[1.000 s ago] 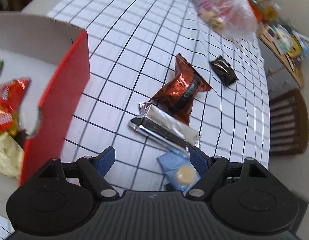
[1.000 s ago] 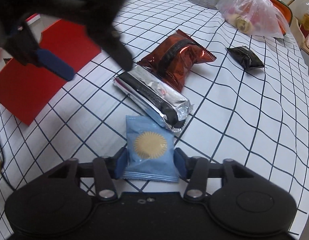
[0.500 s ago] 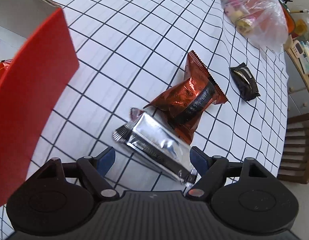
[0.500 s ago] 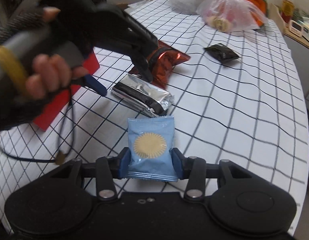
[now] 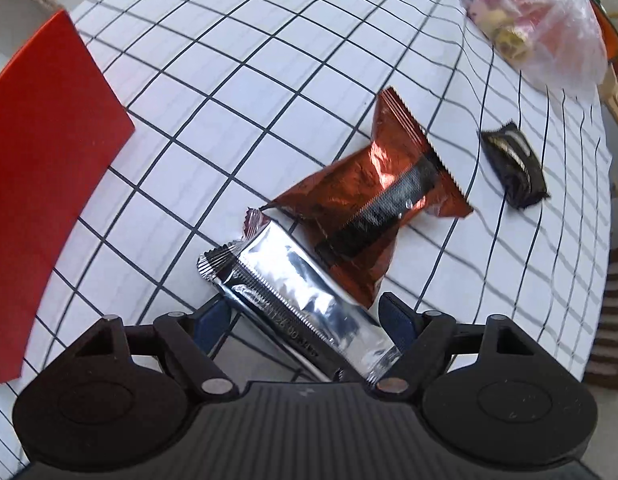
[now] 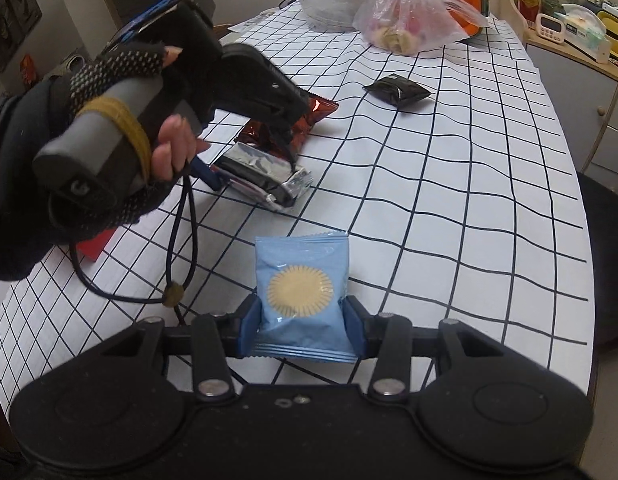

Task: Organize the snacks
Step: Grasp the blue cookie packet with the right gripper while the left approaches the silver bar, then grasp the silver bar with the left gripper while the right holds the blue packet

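Right hand-held gripper (image 6: pixel 303 330): I am holding it above the table, its blue pads clamping the sides of the blue snack packet (image 6: pixel 301 300).
Blue snack packet: it is standing upright between my pads, off the table, a yellow sun-shaped biscuit printed on its front.
Left hand-held gripper (image 5: pixel 305 314): I am pointing it steeply down at the table with its jaws standing wide apart; the silver bar wrapper (image 5: pixel 297 304) is lying between the two blue pads, and I cannot tell whether either pad is touching it.
Left hand (image 6: pixel 109 136): it is wearing a dark fingerless glove and gripping the grey handle, seen from the right wrist camera.
Silver bar wrapper: it is lying flat on the table, slanting across the gap between my left pads, one crimped end pointing toward the red box.
Copper-red snack bag (image 5: pixel 373 204): it is lying on the table touching the silver wrapper, partly overlapping its far side.
Small black packet (image 5: pixel 515 170): it is lying alone on the table, apart from the copper-red bag.
Red box (image 5: pixel 41 184): it is sitting at the left edge of the left wrist view, its red wall facing the snacks.
Clear plastic bag (image 6: pixel 413 20): it is resting at the far end of the table, holding assorted items.
Table (image 6: pixel 449 200): it is carrying a white cloth with a black grid.
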`<state>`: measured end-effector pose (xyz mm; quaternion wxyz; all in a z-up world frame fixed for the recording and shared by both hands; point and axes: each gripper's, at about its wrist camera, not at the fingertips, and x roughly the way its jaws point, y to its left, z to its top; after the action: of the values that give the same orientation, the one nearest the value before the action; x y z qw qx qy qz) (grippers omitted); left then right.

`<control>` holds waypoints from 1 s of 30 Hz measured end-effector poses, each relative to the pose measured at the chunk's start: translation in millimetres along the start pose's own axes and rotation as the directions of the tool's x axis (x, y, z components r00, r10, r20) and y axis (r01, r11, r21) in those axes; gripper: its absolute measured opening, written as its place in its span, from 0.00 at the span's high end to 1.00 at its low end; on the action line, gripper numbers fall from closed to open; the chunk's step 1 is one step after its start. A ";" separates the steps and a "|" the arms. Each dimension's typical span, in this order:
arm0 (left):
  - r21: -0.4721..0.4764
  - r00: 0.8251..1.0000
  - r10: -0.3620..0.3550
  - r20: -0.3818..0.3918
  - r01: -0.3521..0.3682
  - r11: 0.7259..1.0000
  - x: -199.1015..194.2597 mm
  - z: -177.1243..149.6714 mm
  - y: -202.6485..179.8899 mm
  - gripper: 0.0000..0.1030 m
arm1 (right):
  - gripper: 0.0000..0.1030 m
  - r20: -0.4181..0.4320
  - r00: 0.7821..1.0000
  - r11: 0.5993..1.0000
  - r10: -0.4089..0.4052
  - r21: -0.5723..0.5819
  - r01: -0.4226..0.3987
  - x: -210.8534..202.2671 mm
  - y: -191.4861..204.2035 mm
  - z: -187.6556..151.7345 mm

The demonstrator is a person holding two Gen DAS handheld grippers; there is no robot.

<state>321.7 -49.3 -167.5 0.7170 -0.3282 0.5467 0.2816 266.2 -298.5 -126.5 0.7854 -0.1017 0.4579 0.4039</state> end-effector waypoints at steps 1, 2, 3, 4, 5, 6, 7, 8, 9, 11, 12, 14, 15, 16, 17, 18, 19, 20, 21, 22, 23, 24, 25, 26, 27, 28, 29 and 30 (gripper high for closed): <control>0.009 1.000 0.011 0.001 -0.011 1.000 -0.5 -2.2 0.0 0.22 | 0.58 0.001 1.000 1.000 0.000 0.001 0.000 -0.5 -0.5 -0.2; 0.026 1.000 0.025 0.003 -0.025 0.999 -0.9 -4.2 0.0 0.22 | 0.58 0.003 1.000 1.000 -0.001 0.000 0.001 -0.6 -0.4 -0.1; 0.040 0.999 0.043 0.003 -0.043 0.998 -1.0 -6.1 0.4 0.22 | 0.58 0.005 1.000 1.000 0.000 -0.002 0.000 -1.4 0.0 -0.4; 0.052 0.998 0.064 0.004 -0.064 0.997 -0.9 -7.2 2.0 0.23 | 0.58 0.008 1.000 1.000 0.002 -0.001 -0.002 -2.0 0.5 -0.5; 0.065 0.997 0.076 0.004 -0.076 0.995 -0.6 -8.4 3.1 0.23 | 0.58 0.010 1.000 1.000 0.006 -0.001 -0.006 -2.4 0.8 -0.4; 0.081 0.997 0.078 0.001 -0.077 0.994 -1.0 -9.8 5.8 0.23 | 0.57 0.012 1.000 1.000 0.010 -0.003 -0.010 -2.6 1.6 -0.4; 0.094 0.996 0.085 -0.003 -0.085 0.992 -2.0 -10.9 8.8 0.23 | 0.57 0.012 1.000 1.000 0.011 -0.006 -0.011 -2.5 2.6 -0.4; 0.107 0.995 0.099 -0.005 -0.098 0.989 -2.4 -12.2 11.7 0.23 | 0.57 0.012 1.000 1.000 0.012 -0.009 -0.012 -1.9 3.5 -0.2; 0.124 0.995 0.104 -0.002 -0.103 0.987 -3.7 -13.6 14.4 0.28 | 0.57 0.012 1.000 1.000 0.014 -0.011 -0.014 -1.5 4.7 -0.3; 0.161 0.995 0.103 0.006 -0.103 0.982 -7.1 -17.7 19.3 0.36 | 0.58 0.010 1.000 1.000 0.017 -0.013 -0.016 -0.6 7.1 -0.5; 0.175 0.995 0.104 0.009 -0.104 0.979 -8.8 -19.5 22.1 0.42 | 0.58 0.010 1.000 1.000 0.016 -0.014 -0.016 0.0 8.1 -0.5; 0.197 0.995 0.103 0.016 -0.104 0.975 -12.4 -22.4 27.7 0.51 | 0.58 0.009 1.000 1.000 0.016 -0.013 -0.016 0.7 9.3 -0.5; 0.208 0.995 0.100 0.020 -0.102 0.973 -14.1 -24.0 31.3 0.57 | 0.58 0.008 1.000 1.000 0.014 -0.011 -0.014 0.8 10.4 -0.8; 0.216 0.995 0.094 0.022 -0.096 0.972 -15.5 -25.1 35.2 0.59 | 0.58 0.008 1.000 1.000 0.012 -0.009 -0.012 1.0 12.0 -1.2; 0.220 0.996 0.082 0.023 -0.085 0.972 -16.6 -26.1 39.0 0.59 | 0.58 0.007 1.000 1.000 0.010 -0.004 -0.010 1.1 13.4 -1.5; 0.227 0.997 0.072 0.025 -0.076 0.971 -17.6 -27.5 42.5 0.59 | 0.58 0.006 1.000 1.000 0.007 -0.001 -0.007 1.1 15.0 -1.8; 0.233 0.998 0.064 0.027 -0.069 0.970 -19.8 -29.9 49.4 0.59 | 0.58 0.006 1.000 1.000 0.003 0.003 -0.003 0.6 16.7 -1.9; 0.236 0.998 0.056 0.026 -0.061 0.970 -21.9 -32.1 53.7 0.59 | 0.58 0.007 1.000 1.000 -0.001 0.008 0.001 0.0 18.4 -1.9; 0.238 0.999 0.047 0.022 -0.051 0.970 -22.6 -33.5 56.9 0.60 | 0.58 0.009 1.000 1.000 -0.005 0.012 0.005 -1.1 20.1 -1.9; 0.238 0.999 0.040 0.016 -0.043 0.970 -23.8 -35.0 60.8 0.60 | 0.58 0.010 1.000 1.000 -0.010 0.016 0.010 -2.5 21.8 -2.0; 0.238 0.999 0.034 0.012 -0.036 0.971 -25.3 -36.4 64.2 0.60 | 0.58 0.012 1.000 1.000 -0.014 0.021 0.014 -4.1 23.6 -1.7; 0.241 1.000 0.024 0.008 -0.025 0.970 -28.5 -38.8 70.0 0.60 | 0.58 0.014 1.000 1.000 -0.018 0.026 0.018 -5.7 25.3 -1.6; 0.245 1.000 0.011 0.004 -0.012 0.969 -31.7 -41.2 74.1 0.60 | 0.58 0.016 1.000 0.999 -0.023 0.032 0.023 -7.4 27.1 -1.5; 0.251 1.000 -0.002 0.002 0.002 0.968 -35.5 -44.2 78.0 0.60 | 0.58 0.019 0.999 0.999 -0.028 0.037 0.027 -9.6 29.3 -1.3; 0.260 1.000 -0.015 0.002 0.014 0.965 -40.1 -46.9 81.0 0.60 | 0.58 0.022 0.999 0.999 -0.033 0.043 0.032 -11.7 31.3 -0.9; 0.272 1.000 -0.027 0.002 0.025 0.962 -44.5 -50.0 82.4 0.60 | 0.58 0.026 0.999 0.998 -0.038 0.048 0.037 -14.0 33.6 -0.5; 0.282 0.999 -0.039 0.002 0.036 0.959 -51.3 -54.9 78.4 0.60 | 0.58 0.030 0.999 0.998 -0.044 0.053 0.043 -16.4 36.2 0.0; 0.294 0.999 -0.055 0.004 0.051 0.954 -56.7 -57.4 80.4 0.60 | 0.58 0.034 0.998 0.997 -0.048 0.060 0.046 -19.0 38.9 0.8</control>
<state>212.2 -46.2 -136.4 0.7683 -0.2308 0.5693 0.1799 233.5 -283.0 -102.7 0.8053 -0.0821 0.4533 0.3733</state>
